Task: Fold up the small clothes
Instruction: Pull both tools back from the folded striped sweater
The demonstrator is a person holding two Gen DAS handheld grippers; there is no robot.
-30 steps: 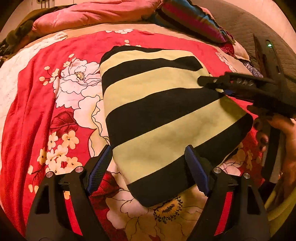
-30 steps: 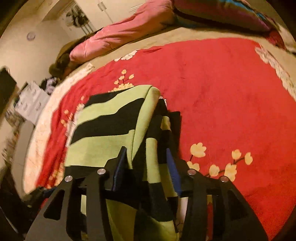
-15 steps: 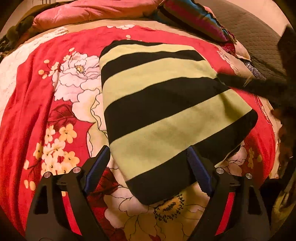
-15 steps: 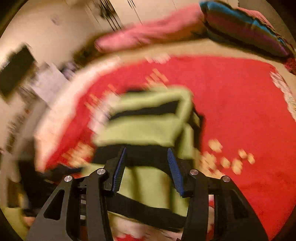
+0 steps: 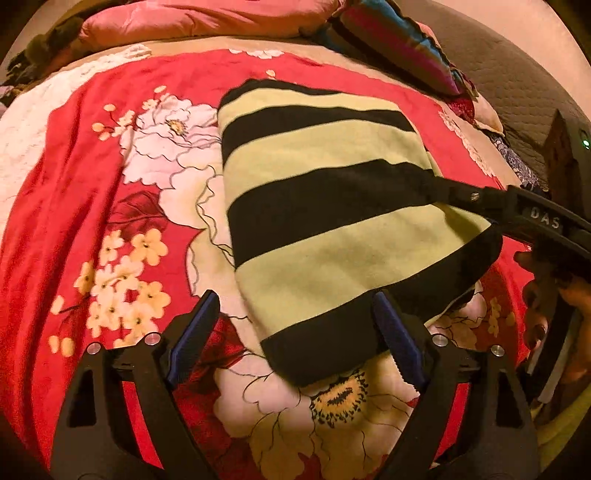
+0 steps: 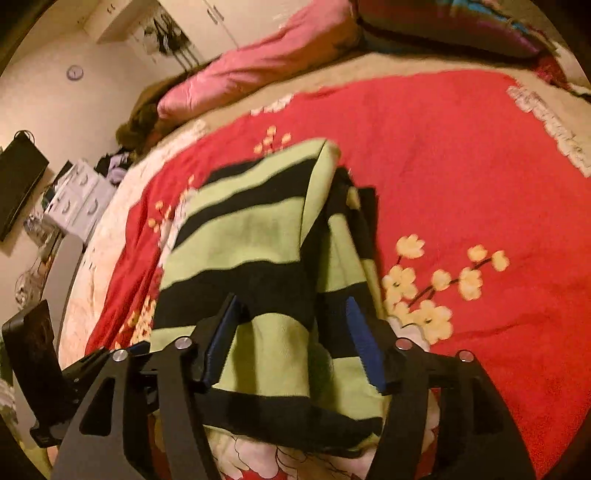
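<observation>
One striped garment, black and pale green, lies folded on the red flowered bedspread, near the middle of the bed; the left gripper hangs over its near corner with jaws wide apart and widening, and the cloth's corner lies between them with no sign of the pads pressing it; the right gripper is letting go at the garment's right edge, its jaws opening, with a raised ridge of fabric between the pads but seemingly not pinched. The step in hand looks like releasing a fold; to do it well, the right jaws should clear the ridge fully before backing away, so the layer is not dragged, and then the bulge should be pressed flat. Count: one garment, two grippers, one pink pillow, one striped pillow.
</observation>
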